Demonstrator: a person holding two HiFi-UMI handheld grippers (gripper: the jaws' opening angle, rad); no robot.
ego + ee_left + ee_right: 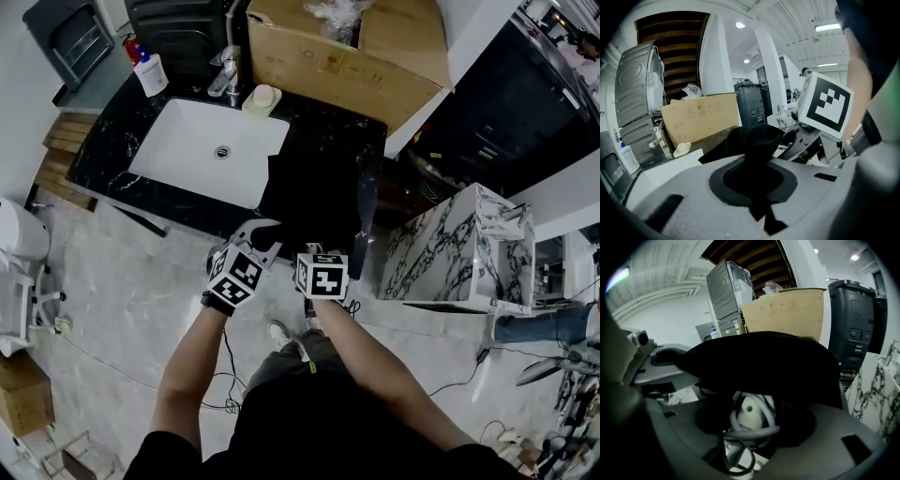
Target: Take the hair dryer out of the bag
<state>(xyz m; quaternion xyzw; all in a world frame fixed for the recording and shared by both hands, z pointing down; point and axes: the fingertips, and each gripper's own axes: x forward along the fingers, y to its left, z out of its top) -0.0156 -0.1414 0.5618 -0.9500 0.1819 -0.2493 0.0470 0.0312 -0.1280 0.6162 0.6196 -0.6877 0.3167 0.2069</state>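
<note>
The left gripper (255, 236) and right gripper (319, 253) sit side by side at the near edge of the black tabletop (103, 159). A black bag (319, 187) lies on it just ahead of both jaws. Beyond the left jaws are a white sink (187, 155) and a faucet (225, 73), with a cardboard box (337, 56) farther on. A marble-patterned cabinet (459, 248) stands to the right of the right jaws.

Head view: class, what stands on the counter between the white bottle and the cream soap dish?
The chrome faucet stands between the white bottle and the soap dish, behind the sink. The head view shows this.
</note>
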